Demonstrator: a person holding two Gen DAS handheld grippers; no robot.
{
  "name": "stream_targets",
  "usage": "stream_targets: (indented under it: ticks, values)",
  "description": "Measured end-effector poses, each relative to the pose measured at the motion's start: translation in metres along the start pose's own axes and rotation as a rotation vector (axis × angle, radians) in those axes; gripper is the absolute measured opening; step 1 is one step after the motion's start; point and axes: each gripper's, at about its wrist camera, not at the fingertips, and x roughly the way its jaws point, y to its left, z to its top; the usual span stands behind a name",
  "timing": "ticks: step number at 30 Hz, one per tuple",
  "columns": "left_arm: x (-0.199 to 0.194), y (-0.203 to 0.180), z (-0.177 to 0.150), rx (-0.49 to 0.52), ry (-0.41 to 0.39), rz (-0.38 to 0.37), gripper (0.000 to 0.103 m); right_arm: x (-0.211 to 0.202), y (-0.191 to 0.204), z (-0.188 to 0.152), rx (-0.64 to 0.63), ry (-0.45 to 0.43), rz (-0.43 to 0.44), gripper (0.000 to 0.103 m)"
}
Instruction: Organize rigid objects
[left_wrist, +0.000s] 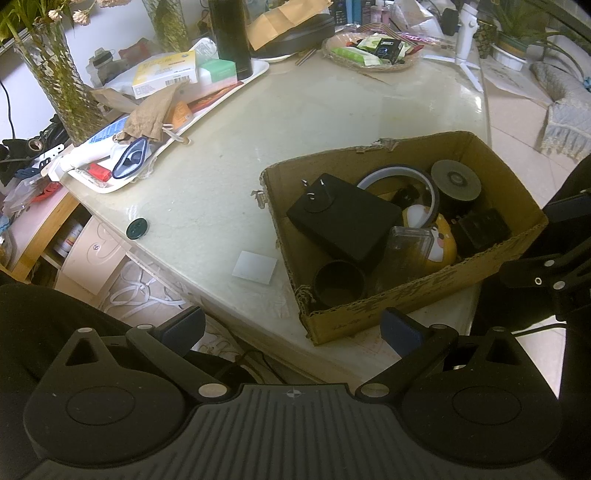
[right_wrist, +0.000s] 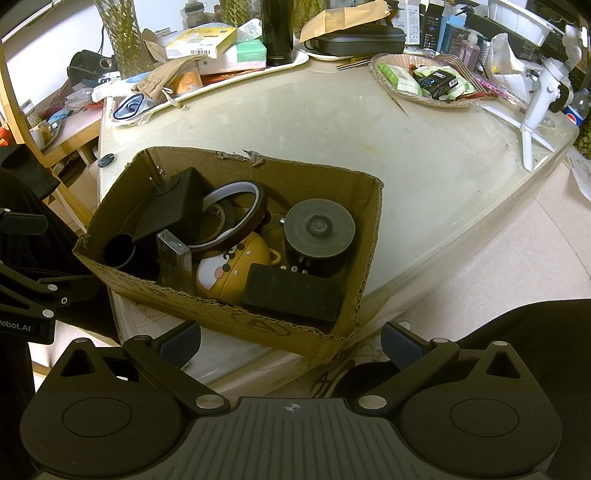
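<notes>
Cardboard box (right_wrist: 207, 310) at bench (left_wrist: 295, 122) near edge, packed with rigid items; both grippers' fingers spread, empty. Risk: nudging overhanging box could tip it off; dark button (left_wrist: 137, 228) left of box missed.

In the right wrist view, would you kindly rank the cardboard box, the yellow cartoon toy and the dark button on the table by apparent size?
1. Cardboard box
2. Yellow cartoon toy
3. Dark button, which lies farther from the camera.

Left claw (left_wrist: 291, 330) gapes empty before the cardboard box (left_wrist: 413, 295) — black adapter (left_wrist: 343, 218) inside.
</notes>
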Motion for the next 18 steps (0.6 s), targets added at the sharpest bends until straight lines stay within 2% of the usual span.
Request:
stream_targets:
  ticks: [18]
  values:
    - [0.0, 0.0019, -0.0001, -0.006, 0.001, -0.002, 0.103, -0.0001, 0.0004, 0.0002, 0.0, 0.0, 0.0, 0.103]
